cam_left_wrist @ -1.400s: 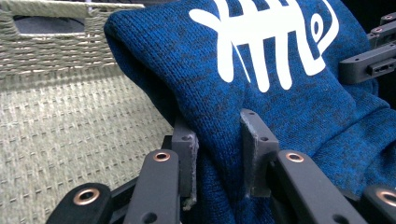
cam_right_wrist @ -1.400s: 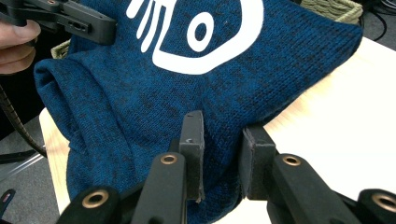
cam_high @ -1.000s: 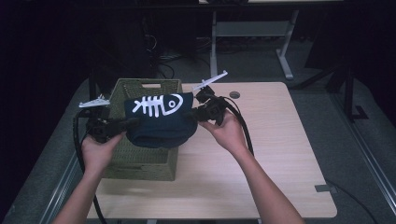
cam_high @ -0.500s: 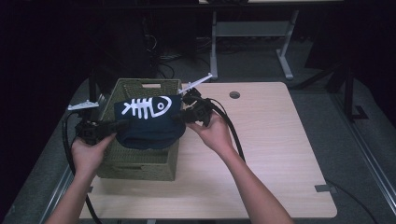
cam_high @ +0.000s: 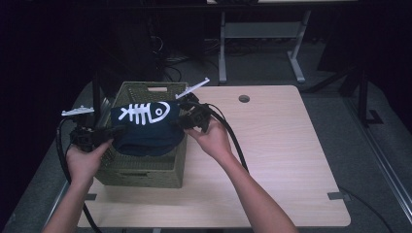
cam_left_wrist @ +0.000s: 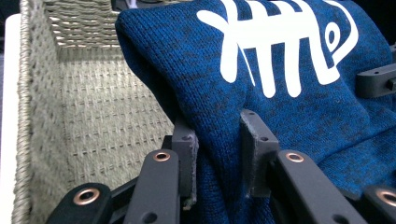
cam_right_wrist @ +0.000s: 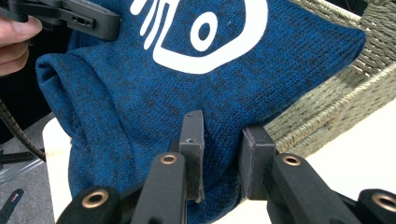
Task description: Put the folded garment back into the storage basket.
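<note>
A folded dark blue knit garment (cam_high: 145,128) with a white fish-skeleton print hangs over a woven olive basket (cam_high: 141,170). My left gripper (cam_high: 112,132) is shut on the garment's left edge; in the left gripper view the jaws pinch a fold of blue knit (cam_left_wrist: 219,154) above the basket's inside (cam_left_wrist: 93,116). My right gripper (cam_high: 180,121) is shut on the garment's right edge, where the cloth (cam_right_wrist: 219,154) bunches between its jaws over the basket rim (cam_right_wrist: 327,112). The other gripper (cam_right_wrist: 70,16) shows at the top left of the right gripper view.
The basket stands at the left end of a light wooden table (cam_high: 272,165) with a round cable hole (cam_high: 244,98). Black cables (cam_high: 233,141) trail from both grippers. A desk frame (cam_high: 257,34) stands behind on the dark floor.
Both hands have carried the garment leftward and slightly down, from above the basket's right side to over its middle. Both grips stayed closed on the cloth.
</note>
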Available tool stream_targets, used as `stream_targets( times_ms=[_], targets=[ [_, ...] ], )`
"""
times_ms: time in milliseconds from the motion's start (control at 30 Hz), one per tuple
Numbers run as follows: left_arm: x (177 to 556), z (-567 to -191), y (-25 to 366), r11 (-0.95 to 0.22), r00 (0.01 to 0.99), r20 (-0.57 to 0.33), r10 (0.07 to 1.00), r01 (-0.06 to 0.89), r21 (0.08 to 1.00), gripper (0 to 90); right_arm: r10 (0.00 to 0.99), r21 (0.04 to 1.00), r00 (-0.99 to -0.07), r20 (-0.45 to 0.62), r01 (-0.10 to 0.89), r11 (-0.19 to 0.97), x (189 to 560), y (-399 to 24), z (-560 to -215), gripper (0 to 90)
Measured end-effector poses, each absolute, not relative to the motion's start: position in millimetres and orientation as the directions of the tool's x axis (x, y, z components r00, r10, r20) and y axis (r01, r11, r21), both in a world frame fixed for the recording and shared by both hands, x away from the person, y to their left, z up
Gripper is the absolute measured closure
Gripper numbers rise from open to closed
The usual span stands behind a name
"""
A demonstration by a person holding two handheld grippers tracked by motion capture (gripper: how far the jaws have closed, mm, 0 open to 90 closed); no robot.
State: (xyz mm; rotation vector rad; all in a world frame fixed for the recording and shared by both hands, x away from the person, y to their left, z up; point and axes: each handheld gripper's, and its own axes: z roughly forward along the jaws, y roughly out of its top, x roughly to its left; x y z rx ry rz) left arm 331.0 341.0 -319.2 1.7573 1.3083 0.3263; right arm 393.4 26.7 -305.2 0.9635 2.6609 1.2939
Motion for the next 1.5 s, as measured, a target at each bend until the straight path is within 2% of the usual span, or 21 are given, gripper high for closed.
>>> stream_targets(
  times_ms=[867, 1500],
  targets=[
    [336, -329, 363, -0.008, 0.345, -0.288, 0.893, 0.652, 0.758, 69.5, 0.543, 0.714, -0.805, 0.240, 0.526, 0.463, 400, 55, -320, 73.3],
    [350, -347, 369, -0.048, 0.308, -0.236, 0.922, 0.693, 0.719, 66.7, 0.562, 0.685, -0.794, 0.232, 0.544, 0.485, 407, 73, -345, 72.0]
  ],
)
